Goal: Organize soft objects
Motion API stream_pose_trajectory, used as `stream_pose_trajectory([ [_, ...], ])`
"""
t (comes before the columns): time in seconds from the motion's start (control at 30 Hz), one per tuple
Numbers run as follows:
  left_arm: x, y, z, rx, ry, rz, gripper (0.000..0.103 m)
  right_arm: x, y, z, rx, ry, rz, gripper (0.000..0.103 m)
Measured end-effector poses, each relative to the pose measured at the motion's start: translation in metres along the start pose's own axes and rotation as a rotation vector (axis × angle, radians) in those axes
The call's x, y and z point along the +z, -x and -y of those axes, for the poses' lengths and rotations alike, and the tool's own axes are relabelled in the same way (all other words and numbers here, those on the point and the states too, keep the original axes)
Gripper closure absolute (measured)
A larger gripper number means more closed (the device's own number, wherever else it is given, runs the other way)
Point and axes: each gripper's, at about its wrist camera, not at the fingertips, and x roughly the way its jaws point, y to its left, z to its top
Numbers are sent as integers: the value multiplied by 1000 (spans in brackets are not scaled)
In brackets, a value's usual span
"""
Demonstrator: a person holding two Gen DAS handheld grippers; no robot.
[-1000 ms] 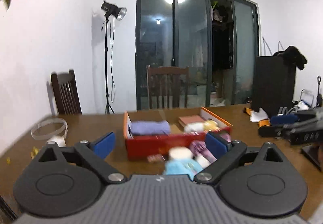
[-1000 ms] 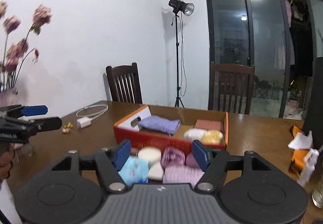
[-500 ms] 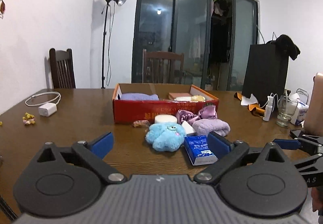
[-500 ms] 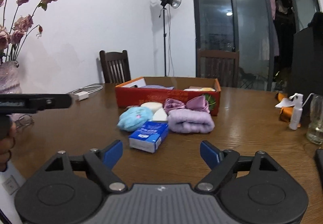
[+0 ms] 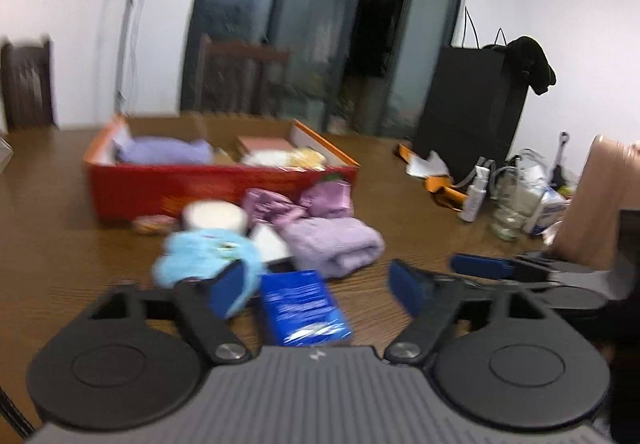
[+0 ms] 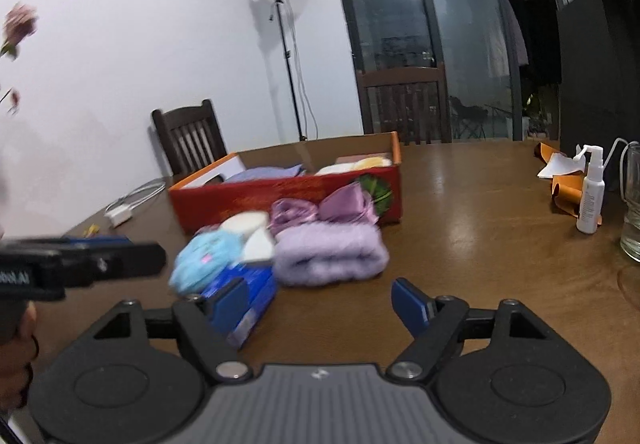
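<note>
— What can't you make out from here?

— Plenty. Both views are smeared, so the print on the blue packet point(image 5: 302, 308) won't read. The fluffy blue toy point(image 5: 204, 258) is a soft blur, partly behind the left gripper's point(image 5: 316, 286) near finger. The small white pieces point(image 6: 256, 240) between toy and towel are half covered; I can't tell what they are.

— And the box?

— The red box point(image 5: 208, 189) sits further back on the wooden table point(image 6: 480, 211). Its front wall hides most of what's inside; a purple cloth point(image 5: 168, 151) and some pale yellow things point(image 5: 296, 157) show above the rim.

— The soft things outside it?

— A folded lilac towel point(image 6: 330, 254) lies just in front of the box, with shiny purple satin pieces point(image 6: 320, 209) bunched between it and the box wall. The blue toy is beside the towel, touching the packet.

— The claws?

— The left one has just been closing, yet its 2 pads stand apart with the packet between them, not pressed. The right gripper point(image 6: 324, 304) has also been closing a little; it is apart too, nothing between its pads, the towel just ahead.
</note>
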Motion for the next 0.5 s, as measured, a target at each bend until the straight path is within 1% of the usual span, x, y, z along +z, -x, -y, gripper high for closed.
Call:
stream_pose_trajectory([
  [0.03,5,-13,-1,-24,25,-22,40,6,-9,7,3,-13,-10,33],
  [0.1,11,-38,-1,-22,60,-65,51,15,-29,22,20,-49,-32,40],
  [0.17,16,-61,-2,2,87,-107,52,25,-55,38,45,-108,-71,43],
  [0.23,20,-77,-5,23,119,-124,52,31,-75,50,72,-161,-95,44],
  [0.33,23,-92,-12,8,170,-144,53,36,-100,65,116,-244,-133,49],
  [0.37,25,-96,-13,-3,182,-158,57,36,-105,67,126,-257,-140,52],
  [0.4,24,-100,-15,-15,195,-171,65,36,-109,68,137,-265,-148,55],
  [0.43,24,-103,-17,-21,205,-182,69,35,-113,69,149,-275,-154,58],
  [0.47,24,-106,-17,-20,214,-185,72,33,-114,69,161,-279,-162,62],
  [0.5,23,-107,-17,-14,219,-184,78,32,-115,68,166,-279,-167,65],
])
